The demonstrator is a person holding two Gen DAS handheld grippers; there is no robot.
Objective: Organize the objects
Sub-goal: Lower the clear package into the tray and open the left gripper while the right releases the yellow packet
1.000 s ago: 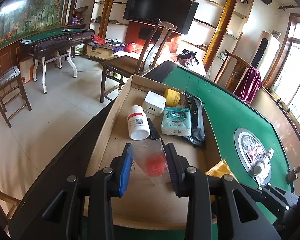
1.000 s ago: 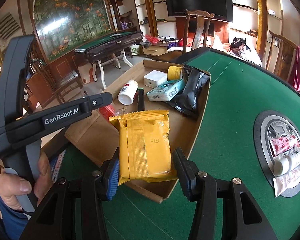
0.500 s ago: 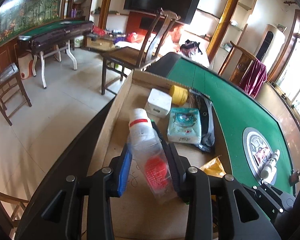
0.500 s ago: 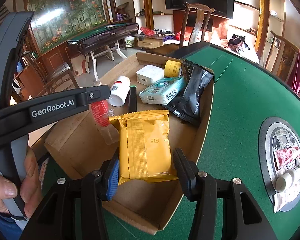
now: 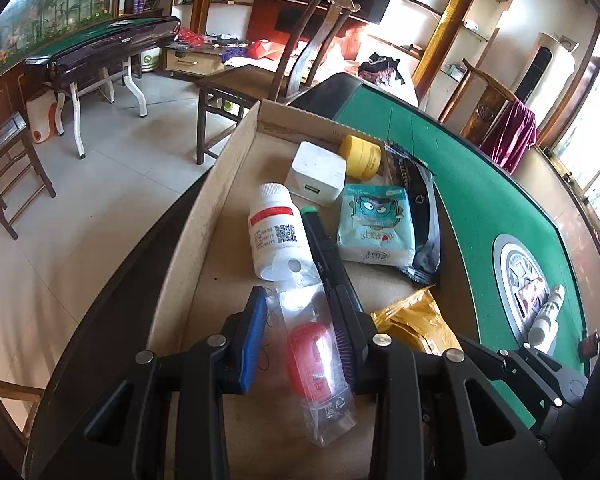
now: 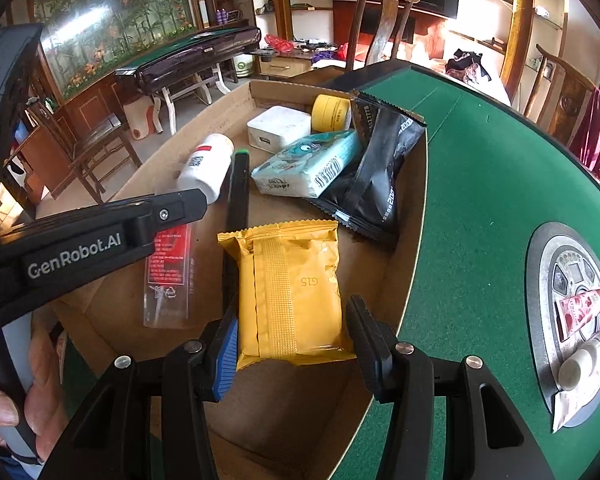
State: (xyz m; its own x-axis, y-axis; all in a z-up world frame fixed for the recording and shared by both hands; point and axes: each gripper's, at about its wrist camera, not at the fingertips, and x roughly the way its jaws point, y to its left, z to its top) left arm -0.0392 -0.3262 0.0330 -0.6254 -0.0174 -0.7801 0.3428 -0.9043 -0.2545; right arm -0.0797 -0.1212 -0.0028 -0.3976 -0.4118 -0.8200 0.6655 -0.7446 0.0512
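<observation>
A cardboard box (image 5: 204, 216) lies on the green table (image 5: 480, 200). My left gripper (image 5: 300, 328) is open over the box floor; a clear packet with a red item (image 5: 314, 354) lies flat between its fingers, touching only the right one. It also shows in the right wrist view (image 6: 168, 272). My right gripper (image 6: 290, 334) is shut on a yellow snack packet (image 6: 290, 292) and holds it low over the box (image 6: 414, 216).
In the box lie a white pill bottle (image 5: 274, 230), a black marker (image 5: 326, 252), a white charger (image 5: 316, 174), a yellow jar (image 5: 360, 154), a tissue pack (image 5: 376, 230) and a black bag (image 5: 420, 208). A round tray (image 6: 572, 304) holds tubes.
My left gripper lowered into the box and opened; the clear packet now lies on the box floor. My right gripper moved the yellow packet forward and down over the box.
</observation>
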